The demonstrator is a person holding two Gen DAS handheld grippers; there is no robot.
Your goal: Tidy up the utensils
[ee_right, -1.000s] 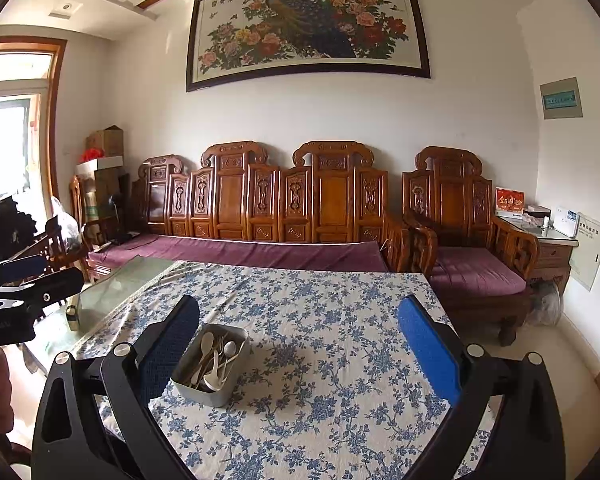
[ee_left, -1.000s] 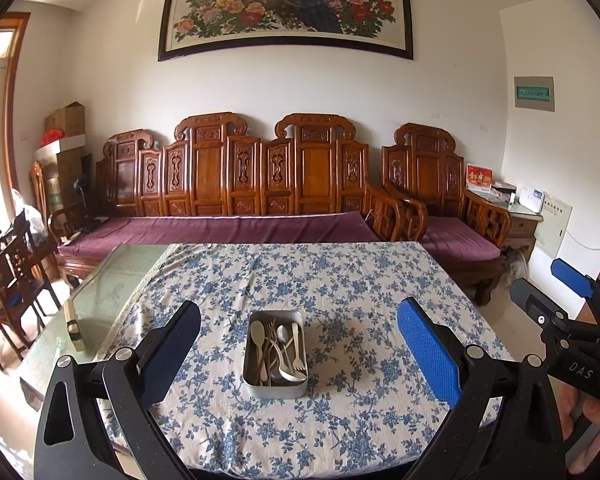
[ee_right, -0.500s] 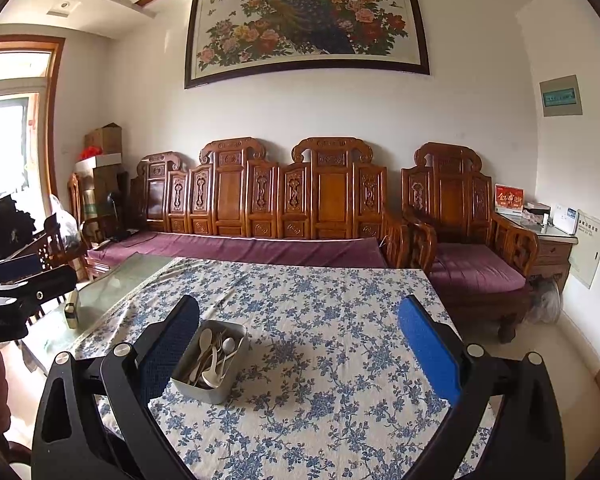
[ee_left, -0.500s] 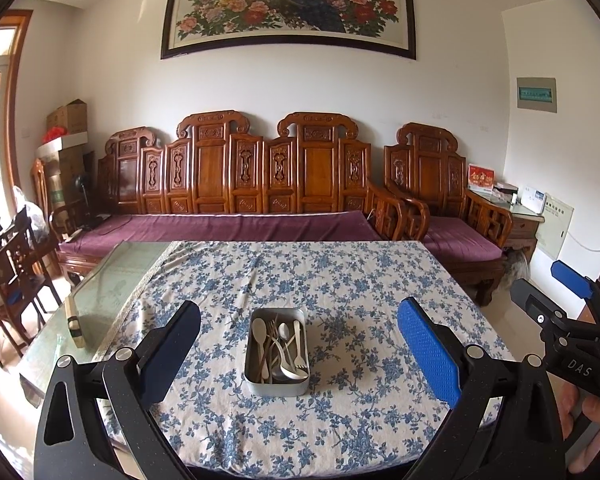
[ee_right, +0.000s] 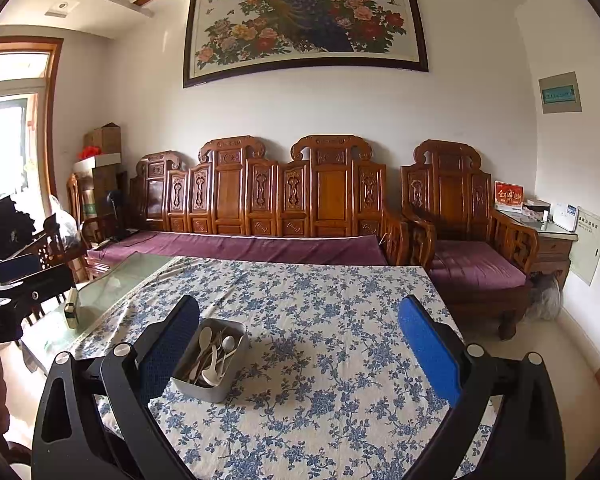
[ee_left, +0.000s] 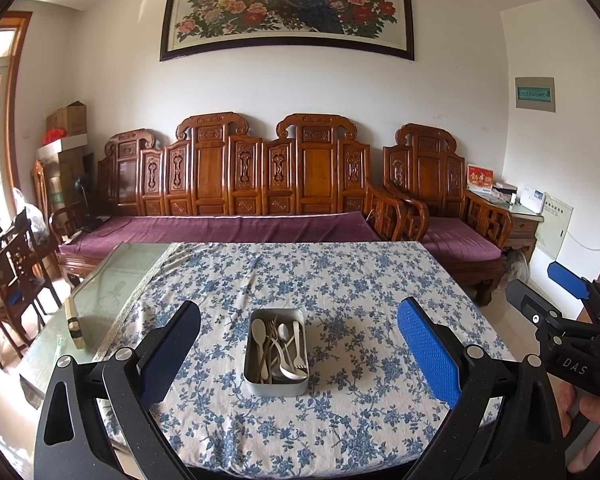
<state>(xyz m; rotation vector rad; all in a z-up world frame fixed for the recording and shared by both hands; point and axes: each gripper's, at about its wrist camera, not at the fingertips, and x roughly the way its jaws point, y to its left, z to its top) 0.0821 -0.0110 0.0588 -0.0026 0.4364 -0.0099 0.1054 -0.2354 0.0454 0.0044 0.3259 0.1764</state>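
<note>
Living room with carved sofa behind; flowered cloth over counter (ee_left: 340,280).

Left view: left tongs (ee_left: 298,310) spread wide, holding nothing, aimed straight at metal tin (ee_left: 276,388) near the front edge. Utensils (ee_left: 280,344), spoons and a fork among them, lying mixed inside. Against half a second ago: tin in the same spot, framing barely shifted.

Right view: right tongs (ee_right: 299,304) likewise wide and empty, tin low left beside the left finger. No change here either.

Fits utensils gathered away, or a heap awaiting sorting; cannot tell which.
</note>
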